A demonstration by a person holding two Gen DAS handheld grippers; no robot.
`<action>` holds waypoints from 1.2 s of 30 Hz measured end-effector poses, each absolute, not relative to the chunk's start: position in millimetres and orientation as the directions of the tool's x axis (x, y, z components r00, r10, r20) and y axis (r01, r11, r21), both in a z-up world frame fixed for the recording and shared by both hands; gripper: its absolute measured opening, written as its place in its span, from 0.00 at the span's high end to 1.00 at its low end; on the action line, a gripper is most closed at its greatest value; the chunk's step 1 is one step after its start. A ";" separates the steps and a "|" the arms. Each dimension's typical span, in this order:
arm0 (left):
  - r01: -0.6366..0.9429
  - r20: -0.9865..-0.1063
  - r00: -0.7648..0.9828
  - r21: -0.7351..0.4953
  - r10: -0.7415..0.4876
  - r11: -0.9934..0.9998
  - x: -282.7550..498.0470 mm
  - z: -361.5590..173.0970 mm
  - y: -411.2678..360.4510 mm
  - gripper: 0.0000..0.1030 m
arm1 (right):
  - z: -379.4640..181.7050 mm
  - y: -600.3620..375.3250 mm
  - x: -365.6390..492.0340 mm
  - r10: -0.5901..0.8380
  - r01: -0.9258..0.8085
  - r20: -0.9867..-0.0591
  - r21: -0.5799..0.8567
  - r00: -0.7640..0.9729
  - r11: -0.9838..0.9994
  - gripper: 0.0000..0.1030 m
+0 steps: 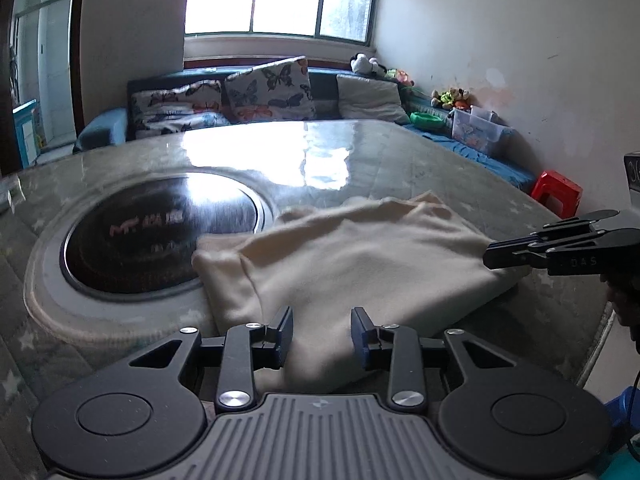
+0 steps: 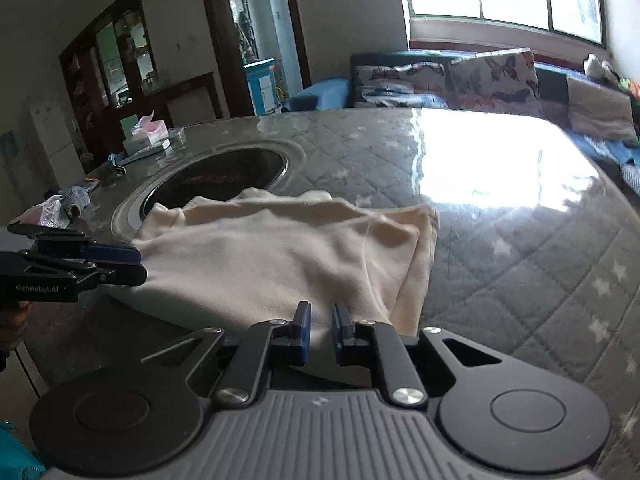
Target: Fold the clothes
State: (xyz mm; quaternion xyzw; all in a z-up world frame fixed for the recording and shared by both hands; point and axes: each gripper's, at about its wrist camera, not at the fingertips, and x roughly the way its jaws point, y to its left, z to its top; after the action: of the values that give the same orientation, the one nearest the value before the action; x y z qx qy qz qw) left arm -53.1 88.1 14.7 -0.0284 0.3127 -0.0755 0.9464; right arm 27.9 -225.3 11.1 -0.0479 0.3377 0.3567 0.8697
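A cream garment [image 1: 352, 256] [image 2: 272, 256] lies folded into a rough rectangle on the quilt-patterned glossy table [image 1: 400, 160]. My left gripper [image 1: 321, 328] is open at the cloth's near edge, the fabric showing through the wide gap between its fingers. The right wrist view has it at the cloth's left side [image 2: 138, 266]. My right gripper [image 2: 322, 318] hovers at the cloth's near right corner, its blue pads a narrow gap apart with nothing clamped between them. In the left wrist view it sits at the cloth's right edge [image 1: 490, 256].
A round black hob [image 1: 160, 236] [image 2: 224, 176] is set into the table, touching the cloth's far-left edge. Tissue boxes [image 2: 144, 132] and crumpled wrappers [image 2: 60, 208] sit at the table's far left. A sofa with butterfly cushions [image 1: 268, 88] and a red stool [image 1: 556, 192] stand beyond.
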 end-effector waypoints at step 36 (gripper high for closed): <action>0.010 -0.626 0.777 -0.085 -0.061 0.996 37.3 8.7 103.9 0.70 | 7.0 -208.0 36.2 0.574 -0.653 -0.634 0.139 0.518 0.744 0.71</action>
State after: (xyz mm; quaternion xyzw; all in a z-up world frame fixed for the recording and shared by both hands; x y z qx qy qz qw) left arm 37.3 103.9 8.8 -0.0386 0.3330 -0.0189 0.9419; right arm 36.2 -208.0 6.9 -0.0584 0.3411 0.3529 0.8693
